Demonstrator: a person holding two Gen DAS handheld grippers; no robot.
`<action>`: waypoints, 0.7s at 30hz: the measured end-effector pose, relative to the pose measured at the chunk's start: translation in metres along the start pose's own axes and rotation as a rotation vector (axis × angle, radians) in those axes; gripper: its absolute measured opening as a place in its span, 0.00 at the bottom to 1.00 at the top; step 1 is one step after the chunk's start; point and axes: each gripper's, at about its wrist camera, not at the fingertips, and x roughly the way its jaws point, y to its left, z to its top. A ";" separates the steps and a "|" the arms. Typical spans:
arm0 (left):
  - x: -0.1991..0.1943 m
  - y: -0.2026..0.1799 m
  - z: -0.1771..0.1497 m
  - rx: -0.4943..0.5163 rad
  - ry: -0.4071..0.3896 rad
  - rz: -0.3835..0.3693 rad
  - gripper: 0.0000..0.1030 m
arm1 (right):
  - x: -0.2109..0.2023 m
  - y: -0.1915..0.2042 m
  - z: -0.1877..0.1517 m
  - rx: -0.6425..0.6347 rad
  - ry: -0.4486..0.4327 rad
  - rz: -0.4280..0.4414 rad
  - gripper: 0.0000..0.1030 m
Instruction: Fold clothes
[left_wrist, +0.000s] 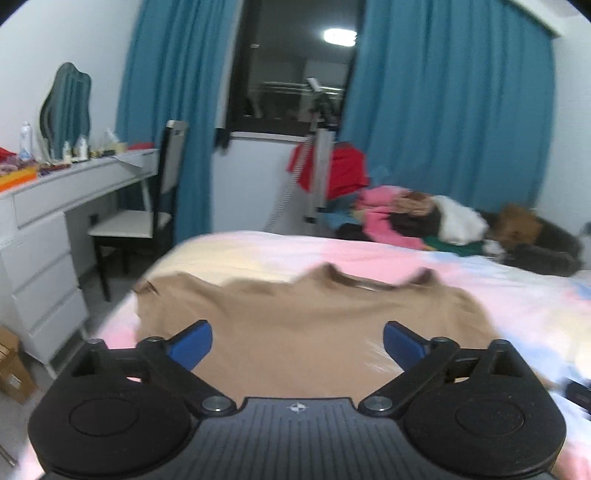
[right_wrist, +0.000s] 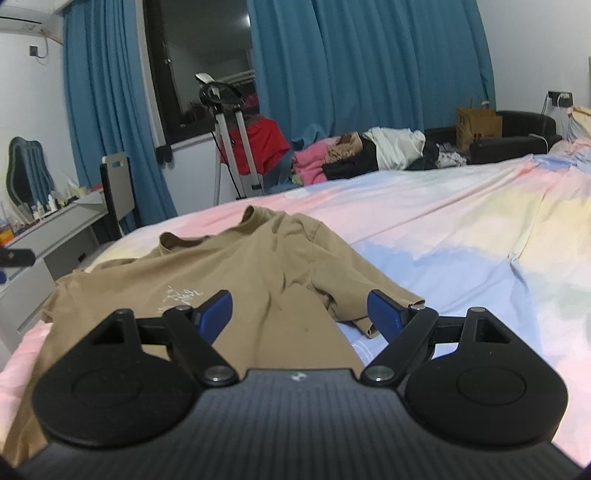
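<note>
Both claws gaping wide, gripping nothing: left gripper (left_wrist: 297, 345) and right gripper (right_wrist: 299, 314) are hovering over the tan cotton T-shirt (right_wrist: 236, 273), lying collar-away on the pastel bedsheet (right_wrist: 443, 236); right sleeve nearer right gripper.

We can read no text; the pale print on the shirt (right_wrist: 181, 297) is too blurred.

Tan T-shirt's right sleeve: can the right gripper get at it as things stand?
Probably yes. The right gripper is open, and the sleeve of the tan T-shirt lies flat on the bed beside its fingertip, uncovered.
</note>
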 end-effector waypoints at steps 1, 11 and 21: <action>-0.016 -0.011 -0.009 -0.006 0.000 -0.016 1.00 | -0.005 0.001 0.000 -0.008 -0.009 0.002 0.79; -0.099 -0.049 -0.088 -0.005 -0.033 -0.086 1.00 | -0.043 0.007 -0.007 -0.027 -0.052 0.039 0.79; -0.079 -0.027 -0.093 -0.036 -0.011 -0.090 1.00 | -0.039 0.010 -0.006 -0.043 -0.074 0.028 0.63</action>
